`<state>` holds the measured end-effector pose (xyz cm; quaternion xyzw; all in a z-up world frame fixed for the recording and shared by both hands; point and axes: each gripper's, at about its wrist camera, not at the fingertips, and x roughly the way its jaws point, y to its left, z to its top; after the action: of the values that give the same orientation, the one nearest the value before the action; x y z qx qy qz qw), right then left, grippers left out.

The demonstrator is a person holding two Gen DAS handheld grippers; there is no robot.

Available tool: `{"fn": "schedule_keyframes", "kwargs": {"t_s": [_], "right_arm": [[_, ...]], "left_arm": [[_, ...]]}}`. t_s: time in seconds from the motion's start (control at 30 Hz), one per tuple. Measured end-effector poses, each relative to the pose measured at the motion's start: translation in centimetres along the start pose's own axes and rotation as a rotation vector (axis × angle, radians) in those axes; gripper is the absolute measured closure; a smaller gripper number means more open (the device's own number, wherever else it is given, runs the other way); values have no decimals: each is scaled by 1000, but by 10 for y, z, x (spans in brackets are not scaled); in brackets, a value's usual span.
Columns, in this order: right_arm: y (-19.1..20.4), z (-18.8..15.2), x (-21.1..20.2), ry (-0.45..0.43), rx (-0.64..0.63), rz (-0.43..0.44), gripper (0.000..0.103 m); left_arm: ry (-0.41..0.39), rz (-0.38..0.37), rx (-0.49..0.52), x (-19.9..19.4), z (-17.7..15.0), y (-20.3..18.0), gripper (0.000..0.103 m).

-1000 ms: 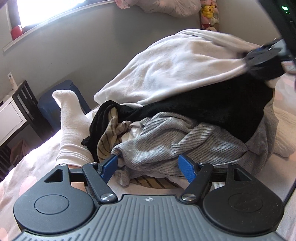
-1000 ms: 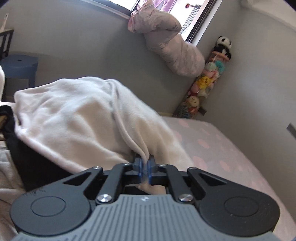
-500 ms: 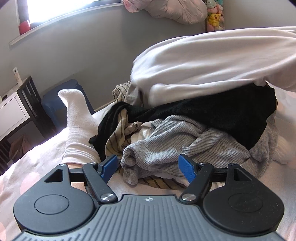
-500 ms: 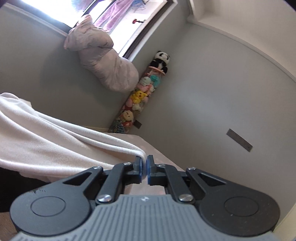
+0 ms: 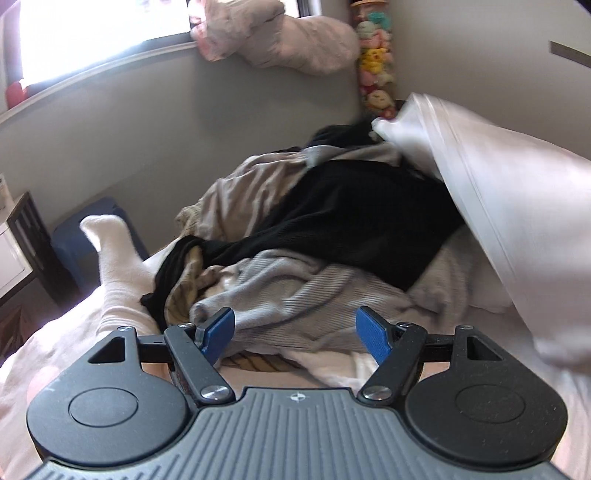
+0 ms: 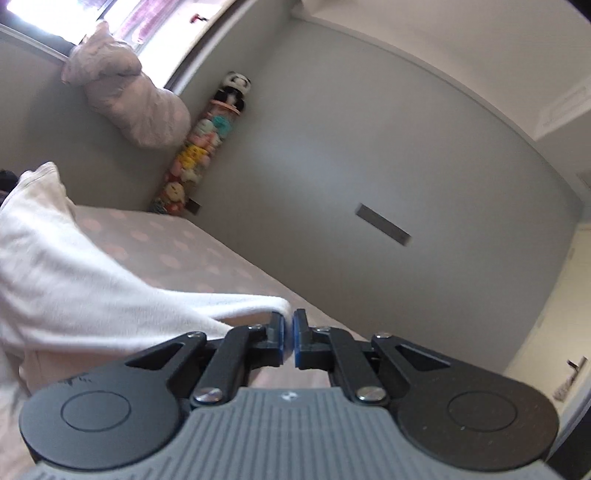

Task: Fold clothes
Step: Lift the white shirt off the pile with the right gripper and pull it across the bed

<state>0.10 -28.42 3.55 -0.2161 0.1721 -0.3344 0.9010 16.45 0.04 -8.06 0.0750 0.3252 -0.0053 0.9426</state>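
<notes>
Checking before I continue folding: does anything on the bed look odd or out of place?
Only the white sock, standing upright beside the clothes pile instead of lying flat. The right gripper grips the white garment normally.

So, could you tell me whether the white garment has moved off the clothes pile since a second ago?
Yes. The white garment has been pulled rightward off the clothes pile, uncovering the black garment.

Home bedroom — bed (image 6: pixel 192 254) with pink-dotted sheet, heap of clothes (image 5: pixel 332 236) on it, column of plush toys (image 6: pixel 199 155) in the corner, window (image 5: pixel 99 33), grey walls.
</notes>
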Motion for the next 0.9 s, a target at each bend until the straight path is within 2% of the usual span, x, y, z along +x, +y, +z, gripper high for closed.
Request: {"fn": "schedule_keyframes", "kwargs": {"t_s": [0.1, 0.17, 0.3, 0.37, 0.43, 0.53, 0.6, 0.63, 0.73, 0.77, 0.9], "right_arm": [[-49, -52, -9, 162, 53, -67, 98], [-75, -87, -14, 268, 88, -94, 98], [-102, -137, -29, 392, 169, -82, 96], [-102, -152, -30, 447, 188, -27, 94], [-96, -154, -29, 471, 213, 15, 87], [-91, -157, -33, 470, 247, 47, 79], [-92, -161, -37, 463, 257, 62, 68], [-93, -162, -39, 459, 258, 68, 67], [-100, -167, -43, 471, 281, 105, 57], [-102, -170, -43, 487, 300, 133, 51], [-108, -188, -32, 569, 393, 194, 40]], "left_arm": [[-8, -45, 46, -13, -3, -20, 31], [-14, -100, 82, -26, -6, -35, 31], [4, -218, 170, -50, -22, -69, 30], [27, -278, 226, -57, -30, -88, 29], [38, -323, 277, -64, -35, -104, 30], [29, -379, 365, -73, -43, -128, 29], [23, -412, 431, -78, -48, -143, 29], [17, -424, 468, -81, -51, -152, 29], [-6, -447, 579, -86, -62, -177, 29], [-16, -451, 621, -86, -66, -185, 29], [-72, -456, 813, -84, -85, -217, 29]]}}
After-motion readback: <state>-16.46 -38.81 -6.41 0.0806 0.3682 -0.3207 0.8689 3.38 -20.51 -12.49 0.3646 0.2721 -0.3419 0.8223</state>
